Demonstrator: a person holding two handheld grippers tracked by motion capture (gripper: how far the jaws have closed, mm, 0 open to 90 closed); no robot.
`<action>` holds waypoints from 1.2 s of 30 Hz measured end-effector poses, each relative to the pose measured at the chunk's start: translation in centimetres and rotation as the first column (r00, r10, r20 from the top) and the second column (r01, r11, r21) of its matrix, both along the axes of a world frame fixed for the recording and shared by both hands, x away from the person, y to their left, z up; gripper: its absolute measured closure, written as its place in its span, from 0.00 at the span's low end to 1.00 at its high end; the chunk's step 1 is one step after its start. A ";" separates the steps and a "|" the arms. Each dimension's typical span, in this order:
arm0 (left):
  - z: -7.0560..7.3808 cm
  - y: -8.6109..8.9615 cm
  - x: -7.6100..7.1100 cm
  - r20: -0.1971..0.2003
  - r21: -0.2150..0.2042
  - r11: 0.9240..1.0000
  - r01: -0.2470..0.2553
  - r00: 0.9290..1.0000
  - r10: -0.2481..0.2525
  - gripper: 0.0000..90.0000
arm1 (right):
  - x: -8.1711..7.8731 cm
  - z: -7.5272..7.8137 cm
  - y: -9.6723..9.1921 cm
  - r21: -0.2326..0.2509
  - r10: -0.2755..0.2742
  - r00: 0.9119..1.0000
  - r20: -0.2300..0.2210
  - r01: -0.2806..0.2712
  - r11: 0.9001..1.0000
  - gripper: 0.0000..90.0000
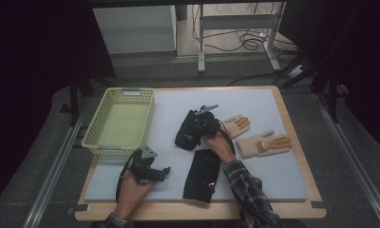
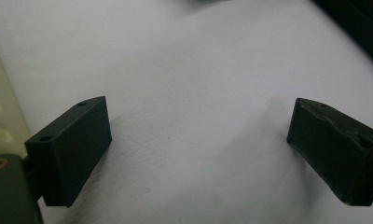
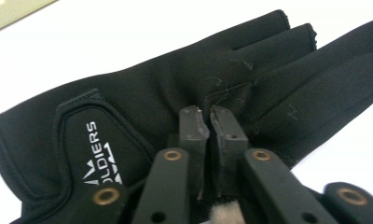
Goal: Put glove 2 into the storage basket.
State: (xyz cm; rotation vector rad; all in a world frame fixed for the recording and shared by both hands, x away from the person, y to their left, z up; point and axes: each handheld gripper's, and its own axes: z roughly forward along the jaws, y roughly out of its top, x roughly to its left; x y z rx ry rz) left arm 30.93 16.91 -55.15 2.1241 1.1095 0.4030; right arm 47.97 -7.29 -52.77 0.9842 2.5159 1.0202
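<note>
A black glove with white lettering lies near the middle of the grey mat. My right gripper is on it. In the right gripper view the jaws stand together on a puckered fold of that black glove, so the right gripper is shut on its fabric. My left gripper rests near the mat's front left, pointing right. The left gripper is open, with bare mat between its fingers.
A second black glove lies flat near the front edge, by the right forearm. Two tan gloves lie to the right of the right gripper. A yellow perforated basket stands at the left of the table.
</note>
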 end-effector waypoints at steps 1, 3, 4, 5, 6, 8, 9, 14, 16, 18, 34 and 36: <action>0.0 0.0 0.0 0.000 0.000 1.000 0.000 1.000 0.000 0.07 | -0.1 0.1 0.1 -0.005 -0.005 1.000 0.000 0.005 1.000 0.95; 0.0 0.0 0.0 0.000 0.000 1.000 0.000 1.000 0.000 0.07 | -0.2 0.3 0.2 -0.016 -0.002 1.000 -0.006 0.002 1.000 0.97; 0.0 0.0 0.0 -0.001 0.000 1.000 0.001 1.000 -0.001 0.07 | -0.2 0.4 0.2 -0.017 0.001 1.000 -0.004 -0.001 1.000 0.97; 0.0 0.0 0.0 -0.001 0.000 1.000 0.001 1.000 -0.001 0.07 | -0.2 0.4 0.2 -0.017 0.001 1.000 -0.004 -0.001 1.000 0.97; 0.0 0.0 0.0 0.000 -0.001 1.000 0.000 1.000 0.000 0.07 | -0.3 0.5 0.2 -0.017 0.007 1.000 0.009 -0.007 1.000 0.97; 0.0 0.0 0.0 -0.001 0.000 1.000 0.001 1.000 -0.001 0.07 | -0.6 1.2 0.0 0.043 0.013 1.000 0.006 -0.013 0.999 0.97; 0.0 0.0 0.0 -0.001 0.000 1.000 0.001 1.000 -0.001 0.07 | -0.6 1.2 0.0 0.043 0.013 1.000 0.006 -0.013 0.999 0.97; 0.0 0.0 0.0 -0.001 0.000 1.000 0.001 1.000 -0.001 0.07 | -1.6 3.1 0.0 0.080 0.044 0.999 0.023 -0.045 0.996 0.97; 0.0 0.0 0.0 -0.001 0.000 1.000 0.001 1.000 -0.001 0.07 | -2.3 4.0 0.1 0.081 0.058 0.998 0.027 -0.060 0.995 0.97; 0.0 0.0 0.0 0.000 0.000 1.000 0.001 1.000 -0.001 0.07 | -3.0 4.6 0.1 0.086 0.068 0.997 0.030 -0.070 0.994 0.97; 0.0 0.0 0.0 0.002 -0.005 1.000 -0.002 1.000 0.002 0.07 | -11.0 8.4 -3.2 0.146 0.077 0.997 0.017 -0.078 0.986 0.97; 0.0 0.0 0.0 0.002 -0.005 1.000 -0.002 1.000 0.002 0.07 | -12.2 8.3 -3.7 0.152 0.072 0.997 0.000 -0.071 0.986 0.97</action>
